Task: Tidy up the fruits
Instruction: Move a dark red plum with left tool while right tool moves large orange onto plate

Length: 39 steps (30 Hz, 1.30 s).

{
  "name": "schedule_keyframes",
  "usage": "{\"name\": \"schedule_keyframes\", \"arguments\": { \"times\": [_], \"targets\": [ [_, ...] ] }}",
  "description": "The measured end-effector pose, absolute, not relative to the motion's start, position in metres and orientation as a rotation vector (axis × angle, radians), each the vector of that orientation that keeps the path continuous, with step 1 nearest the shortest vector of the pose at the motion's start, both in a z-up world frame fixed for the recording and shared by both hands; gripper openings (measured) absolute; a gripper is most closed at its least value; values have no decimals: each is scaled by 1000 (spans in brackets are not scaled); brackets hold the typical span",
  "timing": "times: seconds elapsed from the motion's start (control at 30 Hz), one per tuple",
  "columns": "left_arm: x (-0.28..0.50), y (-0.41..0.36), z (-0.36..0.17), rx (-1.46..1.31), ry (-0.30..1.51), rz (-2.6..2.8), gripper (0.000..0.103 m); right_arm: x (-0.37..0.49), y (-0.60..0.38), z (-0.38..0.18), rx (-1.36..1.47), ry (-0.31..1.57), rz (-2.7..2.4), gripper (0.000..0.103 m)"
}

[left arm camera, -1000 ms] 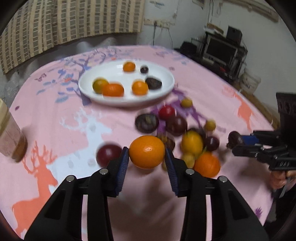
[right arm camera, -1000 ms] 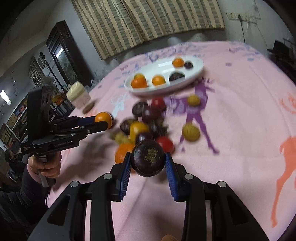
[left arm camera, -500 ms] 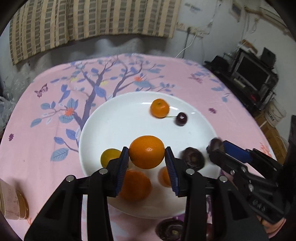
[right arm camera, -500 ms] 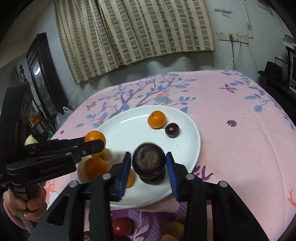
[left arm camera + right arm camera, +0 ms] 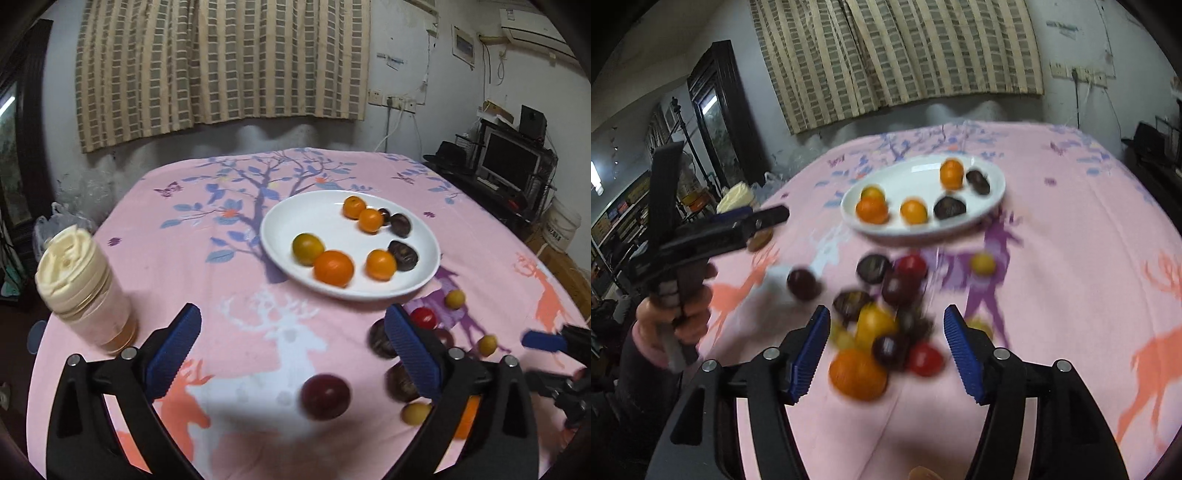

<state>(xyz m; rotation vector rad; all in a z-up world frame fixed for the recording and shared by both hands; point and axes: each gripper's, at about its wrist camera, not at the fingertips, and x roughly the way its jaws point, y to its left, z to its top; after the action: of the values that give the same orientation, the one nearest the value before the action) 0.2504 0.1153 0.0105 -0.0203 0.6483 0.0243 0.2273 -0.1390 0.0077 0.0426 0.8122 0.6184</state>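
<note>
A white plate (image 5: 284, 225) on the pink cloth holds several oranges, such as the big orange (image 5: 333, 267), and dark fruits (image 5: 403, 254). My left gripper (image 5: 291, 314) hangs back from the plate over the cloth, its jaws opening wide with nothing between them. A loose dark red plum (image 5: 325, 397) lies just beyond it. In the right wrist view my right gripper (image 5: 885, 314) is above the blurred pile of loose fruit (image 5: 875, 325), jaws opening and gripping nothing. The plate (image 5: 908, 177) sits farther back.
A jar with a cream lid (image 5: 79, 291) stands at the left on the table. A person's hand (image 5: 676, 317) grips the left tool's handle. Small yellow fruits (image 5: 455, 298) lie scattered right of the plate. A TV stand (image 5: 509, 162) is beyond the table's right edge.
Both grippers carried fruit over the plate, let go and drew back toward the pile. The orange and the dark fruit now lie on the plate, and both sets of jaws stand apart.
</note>
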Motion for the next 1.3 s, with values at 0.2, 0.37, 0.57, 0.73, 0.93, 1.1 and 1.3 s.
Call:
{"name": "schedule_keyframes", "arguments": {
  "times": [0.2,0.37,0.57,0.73,0.93,1.1,1.3],
  "targets": [
    [251,130,0,-89,706,35,98,197,-124,-18,6,903,641,64],
    [244,130,7,-76,673,44,98,200,-115,-28,10,948,627,64],
    [244,138,10,-101,671,60,98,213,-104,-38,18,988,631,52],
    [244,144,9,-130,678,58,98,210,-104,-36,-10,978,625,43],
    [245,124,-8,9,791,-100,76,195,-124,-24,36,942,632,43],
    [247,109,-25,44,862,-187,65,192,-137,-21,57,942,618,43],
    [249,97,-38,93,892,-208,62,190,-141,-20,88,937,637,43]
  ]
}}
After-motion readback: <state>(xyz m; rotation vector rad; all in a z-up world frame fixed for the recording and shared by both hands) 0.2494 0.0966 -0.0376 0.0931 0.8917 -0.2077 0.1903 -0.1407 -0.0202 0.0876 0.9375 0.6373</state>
